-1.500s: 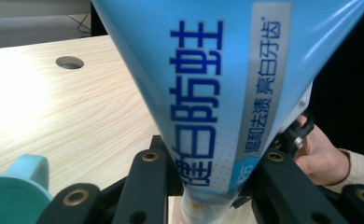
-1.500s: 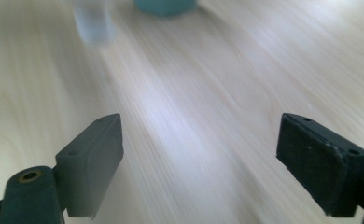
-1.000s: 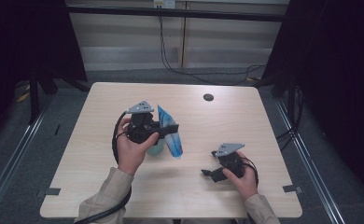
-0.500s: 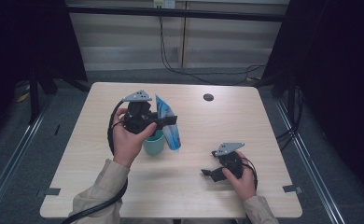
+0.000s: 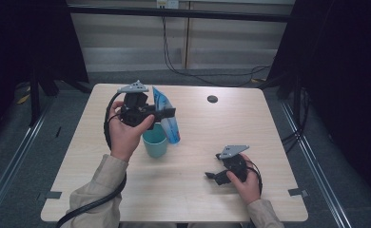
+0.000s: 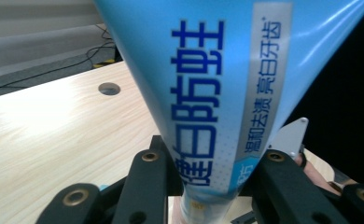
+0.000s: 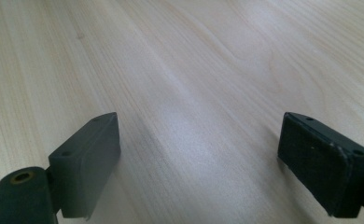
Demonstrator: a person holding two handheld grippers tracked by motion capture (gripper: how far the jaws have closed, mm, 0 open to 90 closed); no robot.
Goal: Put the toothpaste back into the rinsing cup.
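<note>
My left gripper (image 5: 167, 113) is shut on a blue toothpaste tube (image 5: 167, 116), held up over the table's middle left. In the left gripper view the tube (image 6: 217, 93) rises between the two black jaws, its blue printed characters facing the camera. A teal cup (image 5: 155, 140) stands on the table right under the tube, whose lower end hangs beside the cup's right rim. My right gripper (image 5: 211, 175) rests low on the table at the front right, held by a hand. Its jaws stand wide apart over bare wood in the right gripper view, the gripper (image 7: 199, 154) open and holding nothing.
The light wooden table (image 5: 269, 128) has a round cable hole (image 5: 212, 99) near its far edge. Dark curtains flank both sides, and cables hang behind the table. A black cable loops from the left gripper down past the sleeve.
The left hand has lifted the toothpaste tube up and slightly back, uncovering the teal cup beneath it. The right gripper has stayed where it was.
</note>
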